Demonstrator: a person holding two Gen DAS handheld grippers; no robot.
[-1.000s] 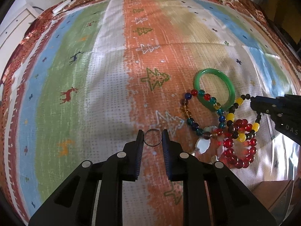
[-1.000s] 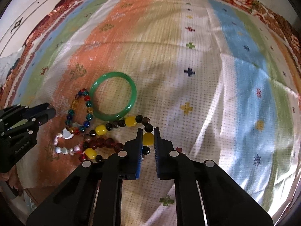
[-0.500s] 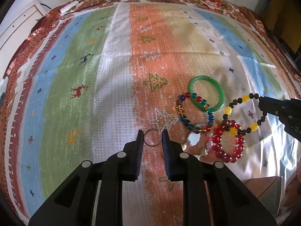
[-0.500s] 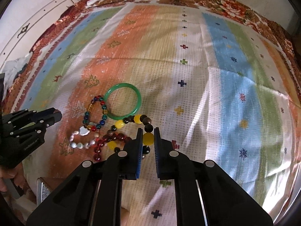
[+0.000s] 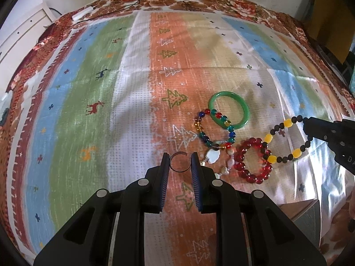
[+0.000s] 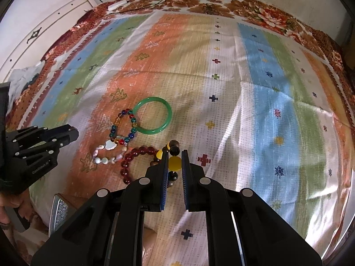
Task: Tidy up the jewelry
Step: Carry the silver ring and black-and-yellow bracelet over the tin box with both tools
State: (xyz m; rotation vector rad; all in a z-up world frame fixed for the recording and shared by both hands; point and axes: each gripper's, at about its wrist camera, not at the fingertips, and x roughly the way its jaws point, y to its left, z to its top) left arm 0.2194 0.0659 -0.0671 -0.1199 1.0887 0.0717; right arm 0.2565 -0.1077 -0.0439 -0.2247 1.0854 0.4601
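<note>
Left wrist view: my left gripper [image 5: 180, 163] is clenched on a thin ring [image 5: 180, 162], a fine wire circle with a small gap at its far side, held between the two blue-padded jaws above the orange stripe of the patterned cloth [image 5: 88, 102]. The surface under the cloth may be a bed or a tabletop; I cannot tell which.

Right wrist view: my right gripper [image 6: 174, 163] is grasping the yellow-and-dark bead bracelet [image 6: 174, 163] by one yellow bead, with dark beads just beyond and behind that bead. In the left wrist view the same strand hangs in a loop from the gripper tip at the right edge, its near end touching the red bead bracelet [image 5: 253, 163].

The remaining jewelry lies on the cloth between the two grippers. The green bangle [image 6: 153, 115] is farthest; the multicolored bead bracelet [image 6: 123, 127] overlaps its left rim. Near to that lies a pale shell-and-pearl bracelet [image 6: 106, 153], and the red bead bracelet sits just right of it.

A white cabinet [image 6: 44, 31] stands at the far left, beyond the floral border of the cloth.
</note>
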